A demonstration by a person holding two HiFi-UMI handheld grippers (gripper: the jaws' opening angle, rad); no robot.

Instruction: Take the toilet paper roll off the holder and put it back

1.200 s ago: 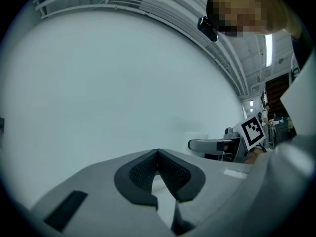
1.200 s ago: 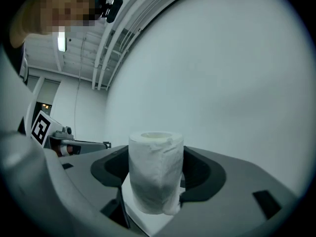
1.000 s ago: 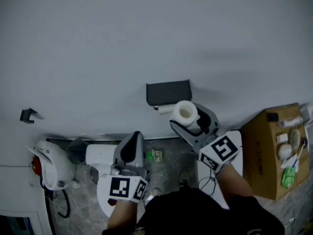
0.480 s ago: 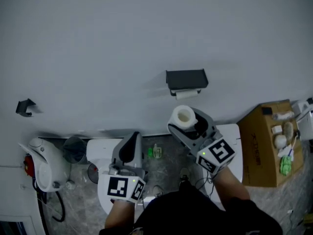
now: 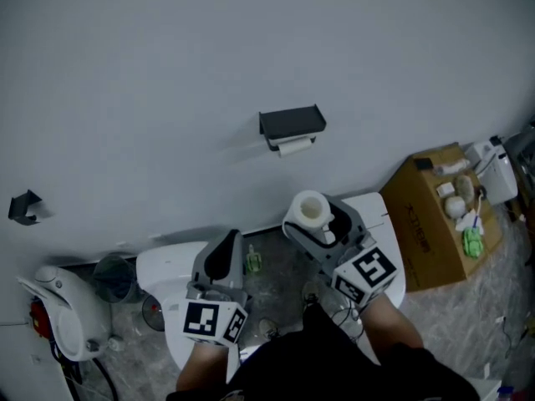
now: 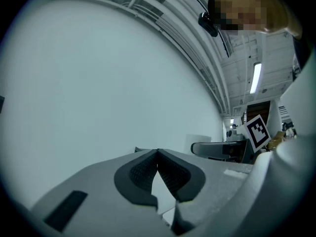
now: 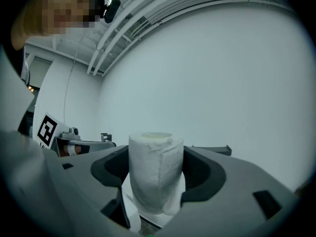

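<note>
The white toilet paper roll [image 5: 310, 208] stands upright between the jaws of my right gripper [image 5: 318, 219], which is shut on it, well below and in front of the black wall holder [image 5: 291, 121]. A short white cylinder [image 5: 294, 147] shows under the holder's lid. In the right gripper view the roll [image 7: 156, 172] fills the gap of that gripper [image 7: 156, 181], with the pads on both its sides. My left gripper [image 5: 223, 245] hangs lower left, shut and empty; its pads [image 6: 170, 169] meet in the left gripper view.
An open cardboard box [image 5: 430, 224] with small items stands at the right by the wall. A white toilet [image 5: 167, 270] and a grey bin [image 5: 113, 276] lie below left, next to a white appliance [image 5: 54, 312]. A black hook [image 5: 23, 206] sits on the wall at far left.
My right gripper has drawn the roll down and away from the holder, toward the person. The head view has shifted, so the holder sits higher. The left gripper has stayed put.
</note>
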